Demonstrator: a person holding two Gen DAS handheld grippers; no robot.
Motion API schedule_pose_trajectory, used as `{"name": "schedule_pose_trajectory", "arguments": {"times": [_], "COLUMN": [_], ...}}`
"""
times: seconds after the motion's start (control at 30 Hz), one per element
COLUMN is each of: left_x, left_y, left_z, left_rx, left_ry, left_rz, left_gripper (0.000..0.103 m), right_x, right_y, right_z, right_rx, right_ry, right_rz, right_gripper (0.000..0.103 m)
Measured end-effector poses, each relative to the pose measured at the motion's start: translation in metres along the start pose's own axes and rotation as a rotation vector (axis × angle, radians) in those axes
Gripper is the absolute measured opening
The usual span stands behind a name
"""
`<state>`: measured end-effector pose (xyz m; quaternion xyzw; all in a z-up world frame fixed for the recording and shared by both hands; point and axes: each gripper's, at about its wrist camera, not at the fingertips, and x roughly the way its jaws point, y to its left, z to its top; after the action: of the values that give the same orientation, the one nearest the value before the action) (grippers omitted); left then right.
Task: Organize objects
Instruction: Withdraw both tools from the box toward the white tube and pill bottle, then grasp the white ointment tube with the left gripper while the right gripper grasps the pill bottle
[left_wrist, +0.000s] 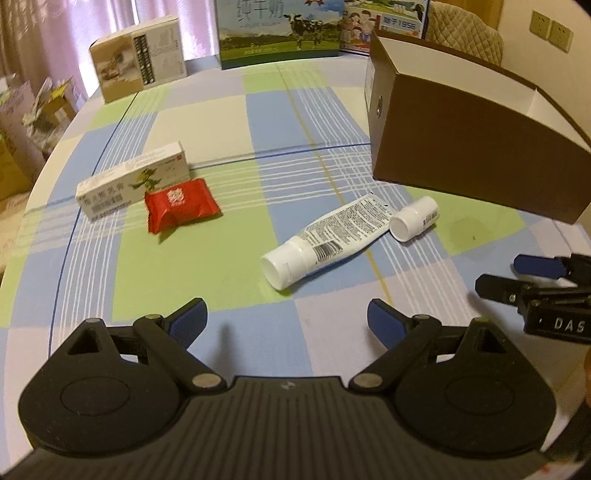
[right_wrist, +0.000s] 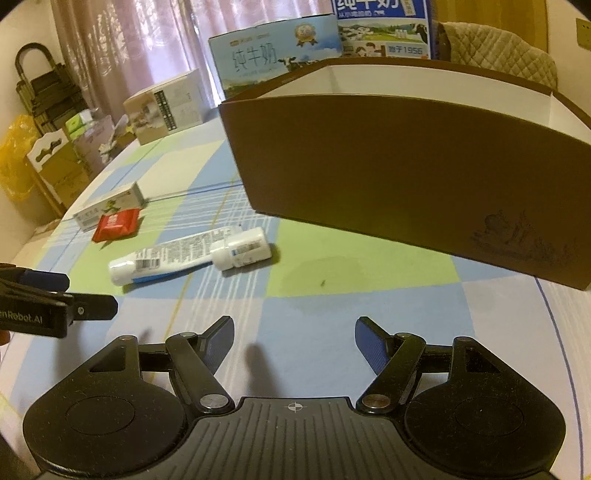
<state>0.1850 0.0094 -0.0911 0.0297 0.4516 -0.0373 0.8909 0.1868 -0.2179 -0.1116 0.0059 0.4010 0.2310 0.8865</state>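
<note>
On the checked tablecloth lie a white tube (left_wrist: 325, 238) (right_wrist: 166, 258), a small white bottle (left_wrist: 413, 218) (right_wrist: 243, 248) touching its flat end, a red packet (left_wrist: 181, 209) (right_wrist: 117, 224) and a long white carton (left_wrist: 133, 180) (right_wrist: 109, 206) behind the packet. A brown open-top box (left_wrist: 472, 155) (right_wrist: 406, 162) with a white inside stands at the right. My left gripper (left_wrist: 286, 319) (right_wrist: 70, 293) is open, just short of the tube. My right gripper (right_wrist: 293, 339) (left_wrist: 498, 275) is open over bare cloth in front of the brown box. Neither holds anything.
At the table's far side stand a beige carton (left_wrist: 138, 59) (right_wrist: 166, 107) and milk cartons (left_wrist: 279, 31) (right_wrist: 277, 55). The table's curved edge runs along the left, with boxes and bags (right_wrist: 55, 162) on the floor beyond it. A quilted chair back (right_wrist: 498, 51) rises behind the brown box.
</note>
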Motion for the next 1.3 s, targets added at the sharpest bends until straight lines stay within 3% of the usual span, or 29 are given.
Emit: {"name": "schedule_pose_trajectory", "arguments": {"times": [0.43, 0.7, 0.87, 1.07, 1.23, 1.3], "left_x": [0.032, 0.055, 0.053, 0.045, 0.038, 0.037], "left_y": [-0.020, -0.034, -0.033, -0.030, -0.015, -0.006], "left_z": [0.023, 0.033, 0.031, 0.024, 0.019, 0.017], "left_rx": [0.244, 0.369, 0.353, 0.306, 0.133, 0.017], "left_ry": [-0.072, -0.057, -0.061, -0.053, 0.007, 0.028], "left_rz": [-0.009, -0.025, -0.057, -0.026, 0.025, 0.022], "left_gripper": [0.089, 0.072, 0.050, 0.041, 0.036, 0.033], "right_x": [0.009, 0.010, 0.010, 0.010, 0.010, 0.011], "right_y": [0.002, 0.000, -0.002, -0.002, -0.001, 0.000], "right_z": [-0.004, -0.004, -0.003, -0.003, -0.003, -0.002], "right_rx": [-0.065, -0.075, -0.066, -0.074, -0.075, -0.073], "right_ry": [-0.018, -0.025, -0.028, -0.026, -0.024, -0.023], "right_rz": [-0.019, -0.037, -0.038, -0.042, -0.045, -0.039], "right_gripper": [0.070, 0.070, 0.070, 0.070, 0.070, 0.070]}}
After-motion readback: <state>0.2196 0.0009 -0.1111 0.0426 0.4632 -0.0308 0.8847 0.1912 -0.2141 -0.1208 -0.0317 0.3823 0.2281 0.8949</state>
